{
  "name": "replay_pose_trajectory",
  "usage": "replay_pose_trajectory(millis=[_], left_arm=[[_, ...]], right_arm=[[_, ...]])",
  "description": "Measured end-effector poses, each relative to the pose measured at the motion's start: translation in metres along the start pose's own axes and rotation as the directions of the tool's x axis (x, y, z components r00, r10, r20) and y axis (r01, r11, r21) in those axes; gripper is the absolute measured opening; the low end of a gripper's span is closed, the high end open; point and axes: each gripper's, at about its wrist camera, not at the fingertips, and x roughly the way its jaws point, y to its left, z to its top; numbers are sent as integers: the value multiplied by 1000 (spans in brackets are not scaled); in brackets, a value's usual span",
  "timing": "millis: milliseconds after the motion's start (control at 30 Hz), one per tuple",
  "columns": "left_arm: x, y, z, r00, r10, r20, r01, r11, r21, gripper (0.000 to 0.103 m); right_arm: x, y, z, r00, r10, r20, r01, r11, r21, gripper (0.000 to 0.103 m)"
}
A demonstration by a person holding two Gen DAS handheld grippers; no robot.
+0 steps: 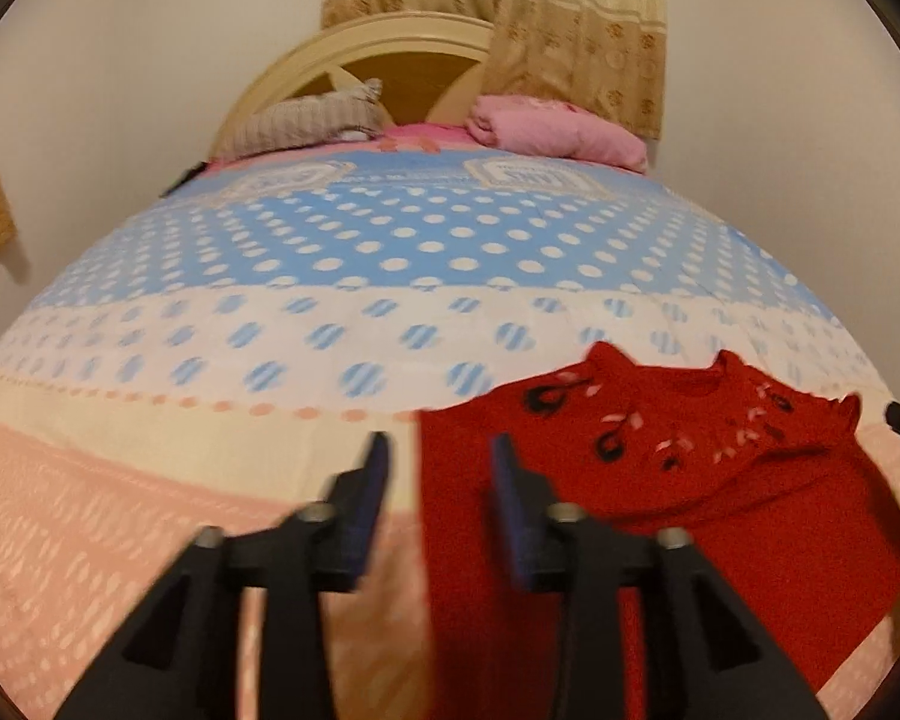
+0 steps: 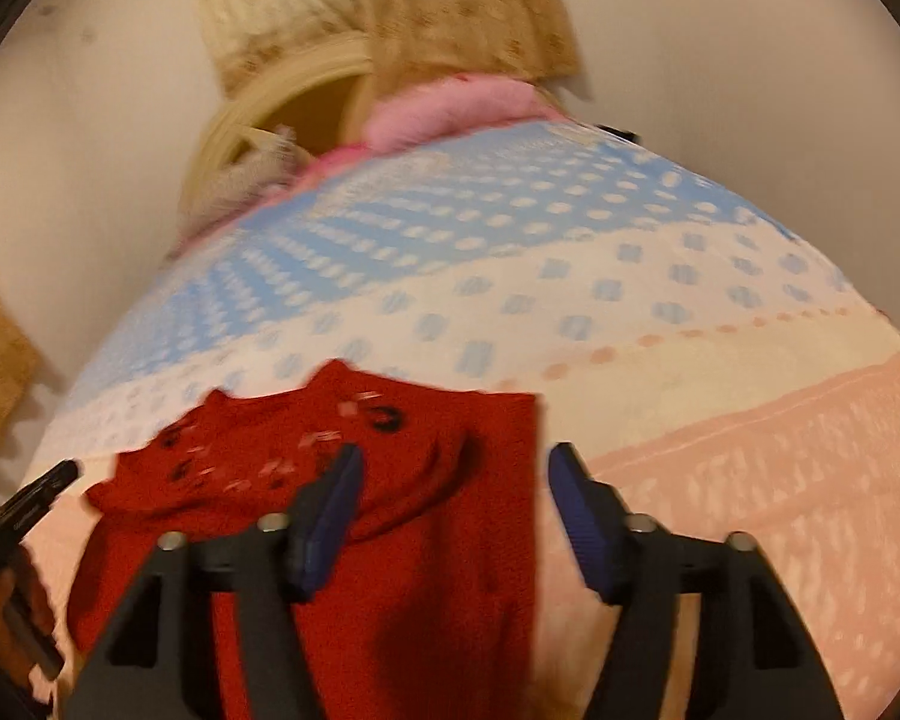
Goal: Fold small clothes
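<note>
Bed with a polka-dot blue, white and peach quilt (image 1: pixel 330 276), and the small red knit sweater with embroidered flowers (image 1: pixel 660 480) lies near its foot edge. Left gripper (image 1: pixel 441 501) and right gripper (image 2: pixel 453 516) hover over the sweater, fingers spread, holding nothing. Grabbing quilt along with knit could mess up the fold.

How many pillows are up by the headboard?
2: a grey striped pillow on the left against the headboard, and a pink pillow on the right. Others may be hidden behind them.

One red garment (image 1: pixel 660 510), two pillows (image 1: pixel 306 120), two grippers (image 1: pixel 441 480).
</note>
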Motion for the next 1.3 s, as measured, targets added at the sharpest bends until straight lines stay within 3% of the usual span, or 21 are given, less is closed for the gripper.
replay_pose_trajectory(millis=[67, 133, 233, 300, 400, 533, 633, 700, 767, 833, 967, 1100, 1300], left_arm=[[-11, 5, -11, 1000, -15, 22, 15, 1000, 12, 63], [-18, 6, -25, 1000, -2, 20, 1, 999, 50, 73], [-15, 3, -42, 1000, -2, -10, 3, 994, 106, 74], [-6, 1, -48, 999, 14, -43, -9, 992, 126, 74], [9, 7, -42, 996, 9, -85, -3, 997, 80, 85], [25, 17, -35, 995, 4, -104, -4, 1000, 4, 89], [32, 29, -41, 992, -28, -124, 19, 997, -68, 89], [32, 41, -45, 989, -68, -128, 50, 989, -138, 90], [33, 52, -48, 987, -89, -135, 58, 975, -213, 96], [37, 60, -52, 982, -119, -147, 75, 959, -274, 96], [32, 57, -54, 983, -125, -133, 84, 956, -279, 97], [22, 64, -57, 990, -103, -100, 68, 950, -304, 97], [-7, 68, -66, 996, -62, -57, 42, 953, -300, 97]], right_arm=[[-6, 11, -12, 1000, -12, -9, 12, 998, -60, 66], [-8, 21, -20, 998, 33, -55, -38, 996, -80, 66], [2, 40, -29, 983, 88, -158, -105, 989, -103, 66], [21, 62, -34, 961, 64, -270, -113, 979, -172, 66], [50, 89, -40, 941, -50, -334, -60, 949, -311, 66], [81, 96, -15, 946, -68, -317, -28, 957, -290, 66], [78, 85, 16, 977, -98, -188, 60, 978, -198, 66], [65, 77, 22, 990, -26, -141, 11, 994, -105, 66], [55, 72, 14, 990, 8, -140, -20, 996, -86, 66], [45, 69, 5, 991, -1, -132, -11, 996, -93, 66], [12, 57, -14, 991, 47, -125, -56, 996, -74, 66], [-20, 48, -31, 995, 44, -92, -51, 996, -73, 66], [-50, 60, -60, 993, 82, -91, -97, 979, -180, 66]])
